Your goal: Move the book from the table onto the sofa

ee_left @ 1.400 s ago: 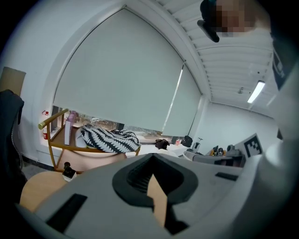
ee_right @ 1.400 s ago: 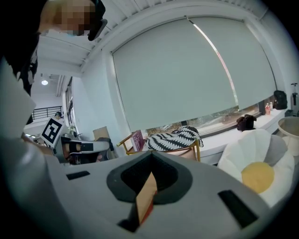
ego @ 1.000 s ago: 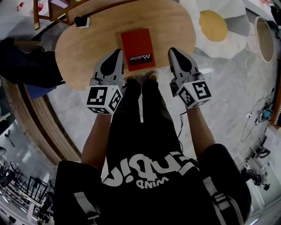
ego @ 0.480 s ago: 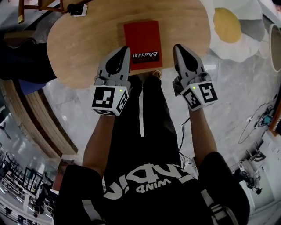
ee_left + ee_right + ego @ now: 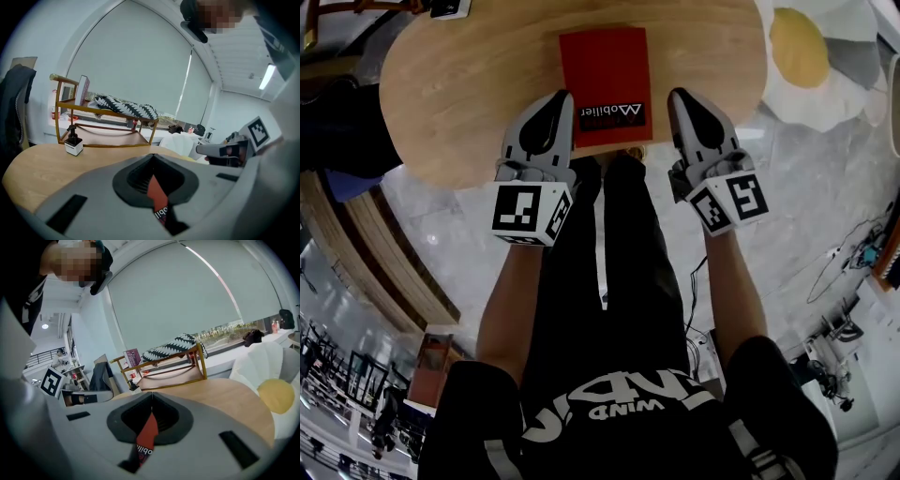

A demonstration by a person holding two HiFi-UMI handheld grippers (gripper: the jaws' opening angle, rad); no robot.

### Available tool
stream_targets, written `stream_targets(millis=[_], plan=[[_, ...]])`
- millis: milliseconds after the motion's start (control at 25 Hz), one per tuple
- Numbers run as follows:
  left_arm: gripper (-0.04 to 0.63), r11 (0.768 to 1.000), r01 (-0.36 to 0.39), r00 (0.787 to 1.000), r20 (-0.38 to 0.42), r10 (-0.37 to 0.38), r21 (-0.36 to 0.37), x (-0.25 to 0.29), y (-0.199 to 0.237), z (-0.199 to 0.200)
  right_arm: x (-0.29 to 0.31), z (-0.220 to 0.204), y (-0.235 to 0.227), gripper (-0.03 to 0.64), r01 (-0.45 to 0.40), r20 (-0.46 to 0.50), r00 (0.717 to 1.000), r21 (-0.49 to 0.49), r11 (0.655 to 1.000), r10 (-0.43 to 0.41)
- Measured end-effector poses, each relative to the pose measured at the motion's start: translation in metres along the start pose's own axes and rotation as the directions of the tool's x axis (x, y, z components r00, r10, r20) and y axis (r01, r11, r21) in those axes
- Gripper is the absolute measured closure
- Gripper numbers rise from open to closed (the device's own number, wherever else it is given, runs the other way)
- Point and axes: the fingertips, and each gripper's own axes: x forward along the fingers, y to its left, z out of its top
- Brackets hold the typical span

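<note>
At the left gripper (image 5: 561, 96) the jaws are pressed together with nothing between them, and the right gripper (image 5: 680, 94) is closed and empty in the same way. Both point forward and slightly downward, side by side over the near edge of the oval wooden table (image 5: 469, 89).

Between the two tips lies the red book (image 5: 603, 70), flat on the table, its black band of white lettering nearest the grippers. Each tip sits just beside one long edge of the book; whether either touches it cannot be told. In each gripper view a sliver of the red cover shows through the opening behind the closed tips.

Ahead of the left gripper and off to its left, a small pump bottle (image 5: 73, 141) stands near the table's far edge. Beyond it is a wooden rack (image 5: 105, 136) carrying a black-and-white zigzag cushion (image 5: 125, 107). Off to the right gripper's right, past the table's edge, sits a white daisy-shaped cushion (image 5: 811, 56) with a yellow middle.
</note>
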Motion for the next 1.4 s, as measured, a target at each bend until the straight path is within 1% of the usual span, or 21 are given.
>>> stream_targets(millis=[280, 320, 360, 440, 560, 600, 640, 720, 840, 1040, 1200, 1400], plan=[[0.584, 1.0, 0.003, 1.0, -0.013, -0.003, -0.013, 0.006, -0.002, -0.012, 0.006, -0.019, -0.001, 0.613, 0.011, -0.032, 0.999, 0.025, 1.0, -0.011], [0.575, 1.0, 0.002, 1.0, -0.015, -0.002, -0.014, 0.006, -0.001, -0.012, 0.007, -0.02, -0.002, 0.573, 0.014, -0.036, 0.999, 0.031, 0.999, -0.012], [0.558, 1.0, 0.002, 1.0, -0.016, -0.003, -0.015, 0.007, -0.001, -0.013, 0.007, -0.021, -0.003, 0.517, 0.015, -0.039, 0.999, 0.037, 0.999, -0.014], [0.517, 1.0, 0.009, 1.0, -0.016, -0.009, -0.02, 0.008, -0.002, -0.014, 0.008, -0.022, -0.006, 0.495, 0.022, -0.042, 0.999, 0.041, 0.999, -0.02], [0.428, 1.0, 0.018, 1.0, -0.012, -0.018, -0.026, 0.008, -0.002, -0.016, 0.009, -0.024, -0.008, 0.428, 0.023, -0.041, 0.999, 0.044, 0.999, -0.021], [0.411, 0.999, 0.018, 1.0, -0.012, -0.019, -0.027, 0.008, -0.002, -0.017, 0.009, -0.024, -0.007, 0.408, 0.015, -0.039, 0.999, 0.048, 0.999, -0.013], [0.411, 0.999, 0.018, 1.0, -0.013, -0.018, -0.028, 0.009, -0.002, -0.017, 0.01, -0.025, -0.006, 0.396, 0.006, -0.038, 0.999, 0.052, 0.999, -0.004], [0.411, 0.999, 0.016, 1.0, -0.017, -0.017, -0.032, 0.009, -0.001, -0.02, 0.01, -0.026, -0.005, 0.391, -0.005, -0.041, 0.999, 0.054, 0.999, 0.007], [0.411, 0.999, 0.017, 0.999, -0.033, -0.019, -0.045, 0.011, 0.0, -0.025, 0.011, -0.031, -0.008, 0.391, 0.005, -0.055, 0.998, 0.054, 0.999, -0.002], [0.411, 0.997, 0.015, 0.998, -0.062, -0.019, -0.072, 0.017, 0.006, -0.04, 0.016, -0.052, -0.017, 0.391, 0.022, -0.101, 0.995, 0.069, 0.997, -0.015], [0.411, 0.997, 0.004, 0.994, -0.105, -0.012, -0.076, 0.024, 0.015, -0.063, 0.022, -0.076, -0.025, 0.391, 0.028, -0.15, 0.989, 0.089, 0.996, -0.014], [0.411, 0.996, -0.018, 0.984, -0.176, 0.002, -0.088, 0.034, 0.025, -0.098, 0.031, -0.106, -0.035, 0.391, 0.039, -0.209, 0.978, 0.13, 0.991, -0.011]])
